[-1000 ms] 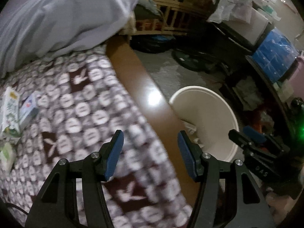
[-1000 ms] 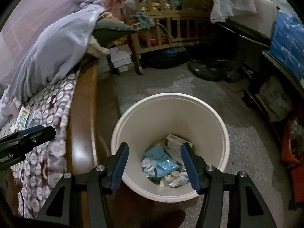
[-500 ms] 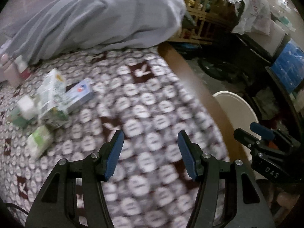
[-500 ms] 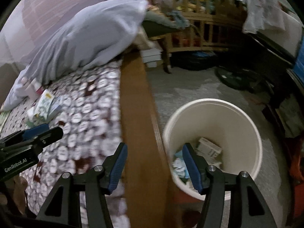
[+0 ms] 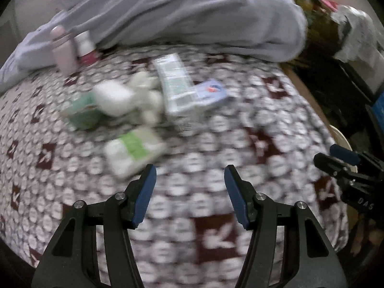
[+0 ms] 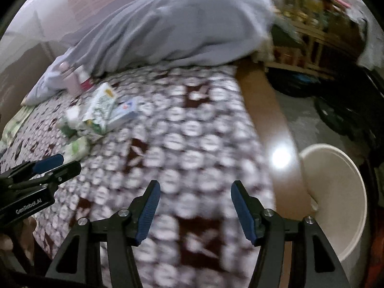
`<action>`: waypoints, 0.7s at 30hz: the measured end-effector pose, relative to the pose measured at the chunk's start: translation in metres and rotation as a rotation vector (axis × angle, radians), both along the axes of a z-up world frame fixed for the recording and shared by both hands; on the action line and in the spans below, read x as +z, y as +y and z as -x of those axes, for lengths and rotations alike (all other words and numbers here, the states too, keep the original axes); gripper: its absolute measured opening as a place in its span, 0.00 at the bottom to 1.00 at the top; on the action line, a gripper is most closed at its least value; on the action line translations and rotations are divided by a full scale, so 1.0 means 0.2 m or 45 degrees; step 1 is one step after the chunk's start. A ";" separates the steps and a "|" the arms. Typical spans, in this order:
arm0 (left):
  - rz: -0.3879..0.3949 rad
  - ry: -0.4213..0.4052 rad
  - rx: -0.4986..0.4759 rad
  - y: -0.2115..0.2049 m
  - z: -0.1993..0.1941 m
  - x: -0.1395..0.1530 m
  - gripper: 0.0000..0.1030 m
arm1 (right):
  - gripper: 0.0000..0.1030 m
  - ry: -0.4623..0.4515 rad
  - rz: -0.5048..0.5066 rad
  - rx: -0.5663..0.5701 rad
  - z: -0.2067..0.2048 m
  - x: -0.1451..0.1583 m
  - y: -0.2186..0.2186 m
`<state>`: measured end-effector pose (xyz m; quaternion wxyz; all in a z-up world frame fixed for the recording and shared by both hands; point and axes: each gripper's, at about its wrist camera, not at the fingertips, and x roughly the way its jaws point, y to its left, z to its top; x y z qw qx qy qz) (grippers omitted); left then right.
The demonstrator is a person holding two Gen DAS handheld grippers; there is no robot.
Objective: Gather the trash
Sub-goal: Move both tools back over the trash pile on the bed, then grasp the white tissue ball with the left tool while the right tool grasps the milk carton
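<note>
Left gripper (image 6: 51,165) reads "GenRobot.AI", right gripper (image 5: 345,160) shows "DAS"; both jaws half-open, empty; trash pile (image 5: 144,100) labels too blurry.

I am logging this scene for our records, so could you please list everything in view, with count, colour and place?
Bedspread: one, brown with white pattern, covering the bed.
Blanket: one, grey, heaped at the far side of the bed.
Bottles: two, one pink and one white, blurred, beside the blanket.
Trash pile: several blurred white, green and blue packets and boxes, on the bedspread ahead of the left gripper.
Bed rail: one, brown wood, along the bed's edge.
Bin: one, white, on the floor beside the rail.
Wooden crib: one, far right, cluttered.
Left gripper: black with blue pads, open, empty.
Right gripper: the same, open, empty.
</note>
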<state>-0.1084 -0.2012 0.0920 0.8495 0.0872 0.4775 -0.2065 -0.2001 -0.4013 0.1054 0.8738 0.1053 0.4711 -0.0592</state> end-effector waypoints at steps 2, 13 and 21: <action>-0.004 0.009 0.051 0.11 -0.06 -0.01 0.56 | 0.57 0.000 0.003 0.057 -0.10 0.00 0.09; 0.044 0.045 0.215 0.46 -0.32 0.04 0.56 | 0.57 -0.049 -0.133 0.247 -0.68 0.05 0.41; 0.096 0.071 0.257 0.48 -0.54 0.04 0.56 | 0.56 0.016 -0.244 0.288 -0.98 -0.10 0.52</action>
